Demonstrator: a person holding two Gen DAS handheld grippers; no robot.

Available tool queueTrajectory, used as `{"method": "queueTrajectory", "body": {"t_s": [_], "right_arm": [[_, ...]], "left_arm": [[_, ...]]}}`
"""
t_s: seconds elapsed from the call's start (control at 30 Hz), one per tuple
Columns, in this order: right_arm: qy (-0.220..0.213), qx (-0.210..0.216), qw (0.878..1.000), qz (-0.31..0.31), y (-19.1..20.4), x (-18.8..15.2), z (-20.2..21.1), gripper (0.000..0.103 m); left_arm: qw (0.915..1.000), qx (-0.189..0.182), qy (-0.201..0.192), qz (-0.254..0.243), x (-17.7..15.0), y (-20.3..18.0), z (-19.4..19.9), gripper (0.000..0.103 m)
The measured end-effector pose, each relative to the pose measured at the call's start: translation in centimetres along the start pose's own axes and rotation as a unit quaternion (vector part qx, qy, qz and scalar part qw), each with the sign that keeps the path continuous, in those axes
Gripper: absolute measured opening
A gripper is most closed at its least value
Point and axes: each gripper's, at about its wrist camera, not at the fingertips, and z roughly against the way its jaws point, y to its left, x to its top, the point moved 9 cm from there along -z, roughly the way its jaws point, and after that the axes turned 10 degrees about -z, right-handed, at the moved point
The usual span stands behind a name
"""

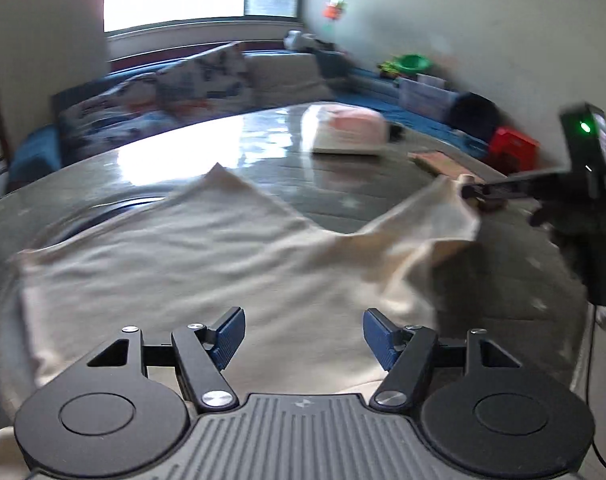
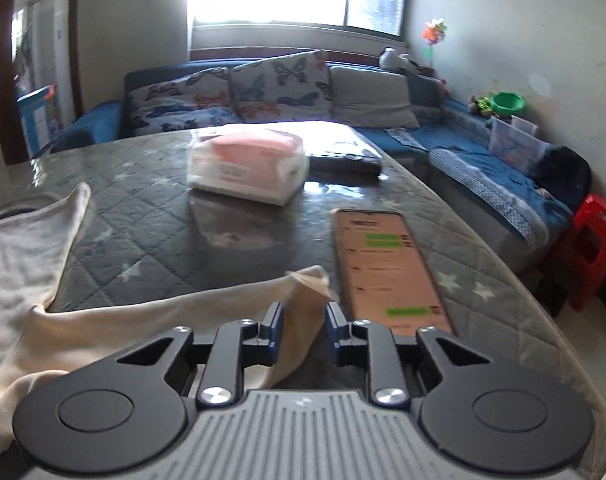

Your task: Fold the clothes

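A cream cloth garment (image 1: 191,256) lies spread on the grey quilted table (image 1: 363,184). My left gripper (image 1: 304,334) is open and empty, low over the garment's near part. My right gripper (image 2: 304,322) is shut on one corner of the garment (image 2: 303,304) and holds it off the table. In the left wrist view the right gripper (image 1: 473,192) shows at the right, pulling that corner up and to the right. The garment's other corner (image 2: 77,204) lies flat at the left.
A pink and white tissue pack (image 2: 247,168) sits mid-table. A lit phone (image 2: 387,268) lies just right of my right gripper. A dark remote (image 2: 343,162) lies behind the pack. A blue sofa (image 2: 483,160) wraps the table's far side; a red stool (image 2: 587,248) stands at the right.
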Motion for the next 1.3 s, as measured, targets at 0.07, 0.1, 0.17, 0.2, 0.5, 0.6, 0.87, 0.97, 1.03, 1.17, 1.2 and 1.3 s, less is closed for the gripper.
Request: {"method": "queueTrajectory", "body": {"t_s": [0.07,0.1,0.17,0.2,0.5,0.6,0.87,0.97,1.03,1.17,1.2,1.3], "right_arm": [[-0.006,-0.004,1.000,-0.011,-0.7,0.2,0.1,0.034],[-0.008,-0.003,1.000,-0.019,-1.0,0.4,0.1,0.035],[-0.002,0.012,1.000,-0.029,-1.2,0.4,-0.1,0.035],[0.002,0.018,0.999,-0.028,-1.2,0.2,-0.3,0.036],[0.008,0.018,0.999,-0.030,-1.6,-1.0,0.0,0.040],[0.009,0.026,0.999,-0.040,-1.9,-1.5,0.9,0.039],[0.032,0.048,0.996,-0.068,-2.1,-2.2,0.0,0.036],[0.033,0.055,0.996,-0.066,-1.6,-2.1,-0.2,0.029],[0.035,0.062,0.996,-0.062,-1.1,-2.1,-0.4,0.015],[0.006,0.056,0.997,-0.047,-0.9,-0.8,-0.1,0.006],[0.000,0.058,0.997,-0.048,-1.0,-0.4,0.1,0.005],[-0.008,0.052,0.997,-0.055,-1.5,0.5,0.0,0.005]], "left_arm": [[0.9997,-0.020,0.005,-0.012,0.1,-1.7,-0.9,0.070],[0.9994,-0.030,0.008,-0.016,0.0,-2.5,-1.2,0.070],[0.9983,-0.051,0.017,-0.025,-0.5,-3.8,-1.6,0.071],[0.9975,-0.060,0.022,-0.031,-0.7,-4.5,-1.8,0.071],[0.9943,-0.082,0.006,-0.069,1.1,-5.9,-1.3,0.075],[0.9957,-0.077,-0.007,-0.051,2.7,-5.2,-2.2,0.076],[0.9898,-0.120,0.006,-0.076,2.6,-8.6,-4.9,0.078],[0.9863,-0.137,0.006,-0.091,2.0,-10.0,-4.7,0.081],[0.9835,-0.148,0.004,-0.103,1.7,-10.6,-4.3,0.082],[0.9819,-0.157,-0.001,-0.106,1.7,-10.6,-3.5,0.083],[0.9823,-0.156,-0.005,-0.104,1.9,-10.4,-3.2,0.083],[0.9856,-0.140,-0.021,-0.093,2.7,-9.3,-2.7,0.087]]}}
